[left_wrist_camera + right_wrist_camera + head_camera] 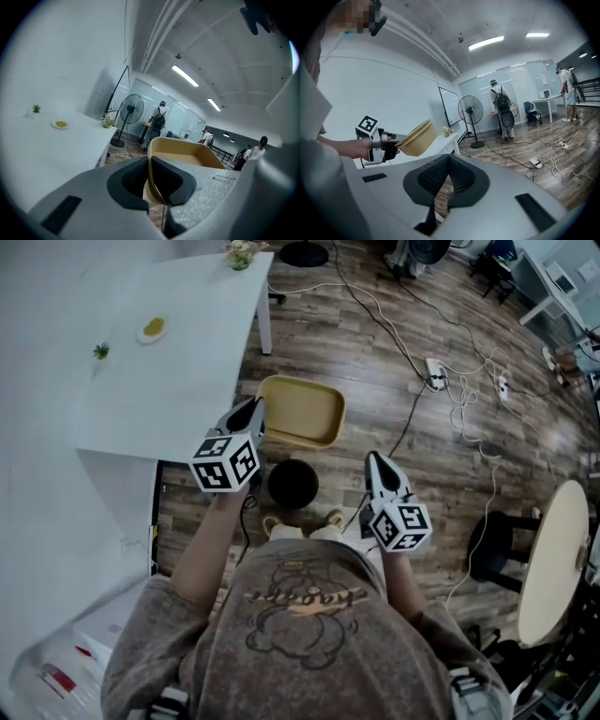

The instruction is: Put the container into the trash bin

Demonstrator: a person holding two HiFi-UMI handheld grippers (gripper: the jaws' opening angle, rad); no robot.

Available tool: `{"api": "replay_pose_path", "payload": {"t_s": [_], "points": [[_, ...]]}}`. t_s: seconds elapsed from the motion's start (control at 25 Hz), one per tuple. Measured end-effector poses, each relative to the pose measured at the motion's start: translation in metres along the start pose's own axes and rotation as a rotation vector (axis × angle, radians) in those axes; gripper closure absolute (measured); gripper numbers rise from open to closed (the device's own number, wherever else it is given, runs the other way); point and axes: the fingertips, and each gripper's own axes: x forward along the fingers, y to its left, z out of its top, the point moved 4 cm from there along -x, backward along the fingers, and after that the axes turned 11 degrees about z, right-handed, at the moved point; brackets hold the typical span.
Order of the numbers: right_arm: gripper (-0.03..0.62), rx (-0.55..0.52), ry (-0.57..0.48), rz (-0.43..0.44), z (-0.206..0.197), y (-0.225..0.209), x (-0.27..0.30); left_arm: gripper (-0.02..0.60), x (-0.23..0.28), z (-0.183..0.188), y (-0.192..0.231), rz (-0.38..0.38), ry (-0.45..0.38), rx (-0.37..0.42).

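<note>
Left gripper [254, 412] pinches the container [302, 411] by its rim; right gripper [376, 463] pressed together, empty. Trash bin [292, 484] sits at container's six o'clock: advise centring above before release.

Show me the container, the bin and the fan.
container [305, 409], head view, its bare inner floor.
bin [292, 484], head view, its dark opening.
fan [469, 110], right gripper view, its round head.
</note>
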Motion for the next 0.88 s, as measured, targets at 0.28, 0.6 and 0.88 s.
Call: {"api": "replay_pose_path", "payload": {"t_s": [0.28,0.6,0.88], "points": [[0.595,-0.001,0.009,0.021,0.0,-0.015,-0.005,0.561,-0.001,-0.012,-0.015,0.013,0.009,-0.006],[0.595,0.011,0.054,0.06,-0.014,-0.029,-0.003,0.561,0.0,-0.036,-0.019,0.051,0.04,-0.025],[0.595,0.031,0.111,0.092,-0.042,-0.037,0.005,0.561,0.003,-0.07,-0.01,0.09,0.081,-0.037]]}}
